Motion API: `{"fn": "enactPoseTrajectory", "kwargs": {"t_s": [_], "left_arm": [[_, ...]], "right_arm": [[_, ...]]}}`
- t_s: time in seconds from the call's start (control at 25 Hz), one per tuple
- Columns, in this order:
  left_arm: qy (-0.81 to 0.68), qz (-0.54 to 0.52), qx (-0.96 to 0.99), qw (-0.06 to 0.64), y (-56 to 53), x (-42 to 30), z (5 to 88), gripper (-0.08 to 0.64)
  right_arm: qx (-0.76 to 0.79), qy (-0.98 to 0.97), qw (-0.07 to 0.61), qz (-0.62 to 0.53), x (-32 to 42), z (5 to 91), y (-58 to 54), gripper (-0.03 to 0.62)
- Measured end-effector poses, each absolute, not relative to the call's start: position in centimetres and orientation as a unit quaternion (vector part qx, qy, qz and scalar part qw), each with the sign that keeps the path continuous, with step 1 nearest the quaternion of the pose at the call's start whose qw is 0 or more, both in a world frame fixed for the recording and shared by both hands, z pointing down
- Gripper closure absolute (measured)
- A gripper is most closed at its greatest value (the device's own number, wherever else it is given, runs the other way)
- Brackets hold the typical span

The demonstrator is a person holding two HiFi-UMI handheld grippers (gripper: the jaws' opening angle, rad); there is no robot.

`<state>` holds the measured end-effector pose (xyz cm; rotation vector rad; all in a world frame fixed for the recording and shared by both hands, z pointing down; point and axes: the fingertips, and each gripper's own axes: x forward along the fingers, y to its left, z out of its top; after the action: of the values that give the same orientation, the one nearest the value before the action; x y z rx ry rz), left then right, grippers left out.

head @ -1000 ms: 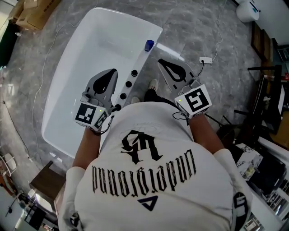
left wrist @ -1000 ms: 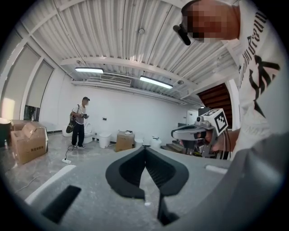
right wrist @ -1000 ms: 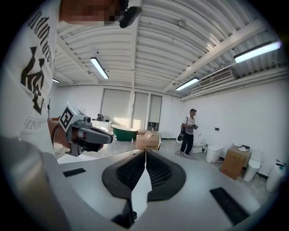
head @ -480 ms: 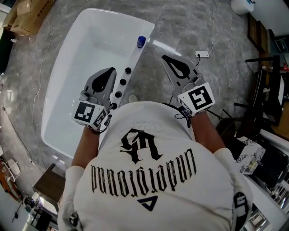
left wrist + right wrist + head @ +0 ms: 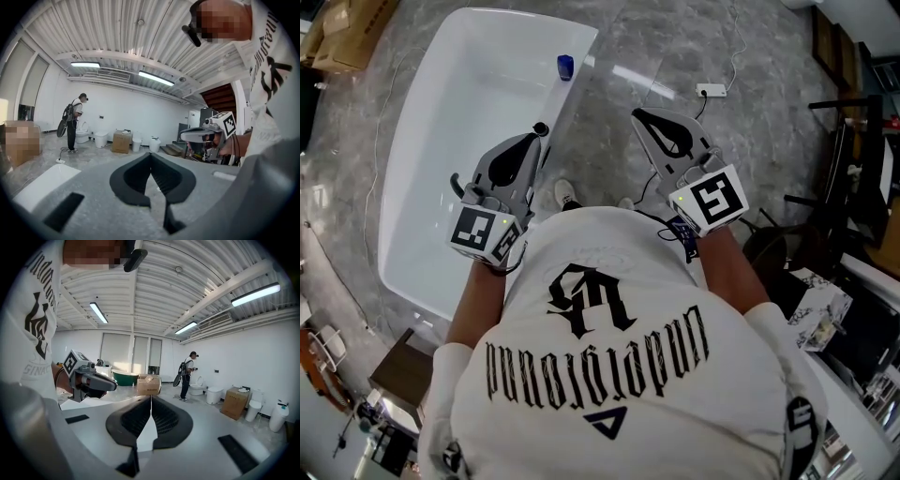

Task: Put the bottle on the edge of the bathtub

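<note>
On the far right rim of the bathtub (image 5: pixel 459 89) stands the bottle (image 5: pixel 565 67).

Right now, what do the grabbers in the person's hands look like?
The left gripper and right gripper are grey and pointed, with black ribbed pads shaped like a teardrop. Each has a white cube with black square markers and thin black cables. The person wears a white short-sleeved shirt with black lettering.
</note>
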<state>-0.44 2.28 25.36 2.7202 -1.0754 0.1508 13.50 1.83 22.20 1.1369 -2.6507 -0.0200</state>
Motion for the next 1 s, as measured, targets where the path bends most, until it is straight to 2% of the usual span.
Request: {"fn": "enactPoseTrajectory", "kwargs": {"t_s": [0.44, 1.0], "left_arm": [[-0.373, 0.053, 0.922, 0.093, 6.3, 8.9, 24.7, 0.545], [-0.414, 0.059, 0.901, 0.112, 12.9, 14.3, 26.1, 0.545]], "right_arm": [[0.368, -0.921, 0.129, 0.001, 22.1, 23.3, 6.9, 0.574], [0.320, -0.937, 0.138, 0.012, 27.6, 25.6, 12.3, 0.574]]}}
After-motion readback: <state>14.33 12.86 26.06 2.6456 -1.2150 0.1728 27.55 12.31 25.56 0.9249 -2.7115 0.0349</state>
